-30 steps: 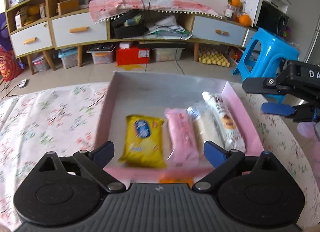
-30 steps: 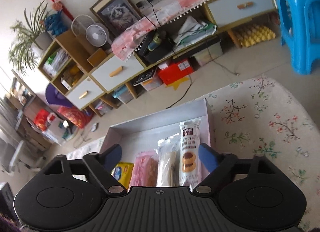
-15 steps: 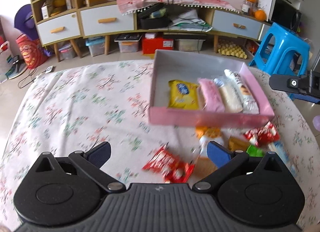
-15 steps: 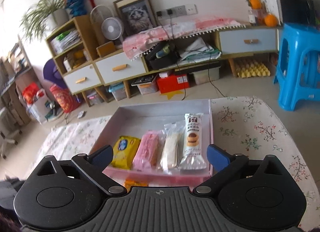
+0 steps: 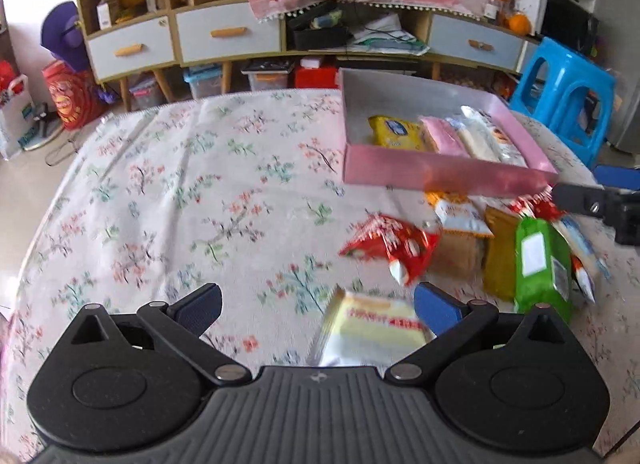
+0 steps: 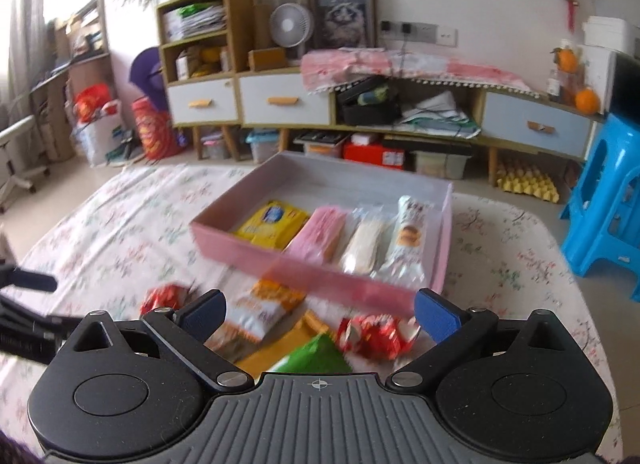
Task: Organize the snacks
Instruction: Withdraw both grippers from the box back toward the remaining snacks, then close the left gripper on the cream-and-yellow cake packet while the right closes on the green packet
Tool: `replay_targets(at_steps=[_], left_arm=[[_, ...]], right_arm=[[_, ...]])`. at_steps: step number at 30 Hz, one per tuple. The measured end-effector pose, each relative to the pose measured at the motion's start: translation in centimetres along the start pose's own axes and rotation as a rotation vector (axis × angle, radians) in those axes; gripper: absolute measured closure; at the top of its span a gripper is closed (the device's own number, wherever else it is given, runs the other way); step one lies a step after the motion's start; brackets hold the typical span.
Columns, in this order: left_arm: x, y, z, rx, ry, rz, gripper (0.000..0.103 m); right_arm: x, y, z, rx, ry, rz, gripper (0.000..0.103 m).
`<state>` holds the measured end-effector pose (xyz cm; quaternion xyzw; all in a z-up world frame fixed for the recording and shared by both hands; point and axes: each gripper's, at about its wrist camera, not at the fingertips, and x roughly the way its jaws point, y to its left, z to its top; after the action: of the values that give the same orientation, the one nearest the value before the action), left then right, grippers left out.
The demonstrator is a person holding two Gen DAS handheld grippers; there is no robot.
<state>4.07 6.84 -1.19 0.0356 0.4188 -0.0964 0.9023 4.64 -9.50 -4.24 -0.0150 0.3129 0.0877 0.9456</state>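
Left wrist view: your left gripper hangs with jaws wide, empty, over the yellow-white packet; the right gripper likewise gapes above the loose snack pile beside the pink box. Closing carelessly could pinch two overlapping wrappers together.

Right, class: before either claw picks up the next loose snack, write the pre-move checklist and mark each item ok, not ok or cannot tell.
1. Left claw open and empty: ok.
2. Right claw open and empty: ok.
3. Pale yellow packet lies between the left claw's fingers: ok, though blurred.
4. Pink box has free floor behind its four snacks: ok.
5. Loose snacks lie apart for a clean grip: not ok; the green packet and its neighbours overlap.
6. Left claw already touches the packet: cannot tell.
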Motion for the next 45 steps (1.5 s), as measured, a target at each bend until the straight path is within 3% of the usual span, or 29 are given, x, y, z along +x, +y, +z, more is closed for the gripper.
replay_targets(at_steps=[7,13,19,23,30,31,39,45], left_arm=[[1.0,-0.2,-1.7,0.002,0.059,-0.114,0.003],[1.6,0.0,-2.4,-0.15,0.11,-0.178,0.004],[1.9,0.2,-2.2,-0.351,0.139,-0.153,0.009],[2.3,-0.4,-1.9,-0.433,0.142,-0.081,0.01],[3.1,-3.2,-1.3,-0.336,0.125,0.084,0.009],[3.2,-3.4,-1.4,-0.316,0.121,0.097,0.009],[2.2,-3.1,-2.5,-0.181,0.088,0.089,0.017],[1.0,-2.3,-3.3,-0.186,0.085,0.068,0.02]], right_arm=[[-0.3,1.7,-1.9,-0.061,0.075,0.076,0.002],[0.3,2.3,-2.4,0.009,0.167,0.137,0.003],[1.5,1.1,-2.5,0.133,0.241,0.133,0.008],[2.0,0.7,-2.6,0.184,0.261,0.11,0.014],[2.4,0.3,-2.6,0.195,0.266,0.074,0.029],[2.3,0.4,-2.7,0.19,0.265,0.067,0.037],[1.7,-0.6,-2.6,0.191,0.269,0.074,0.049],[1.3,-0.7,-2.5,0.186,0.27,0.087,0.049]])
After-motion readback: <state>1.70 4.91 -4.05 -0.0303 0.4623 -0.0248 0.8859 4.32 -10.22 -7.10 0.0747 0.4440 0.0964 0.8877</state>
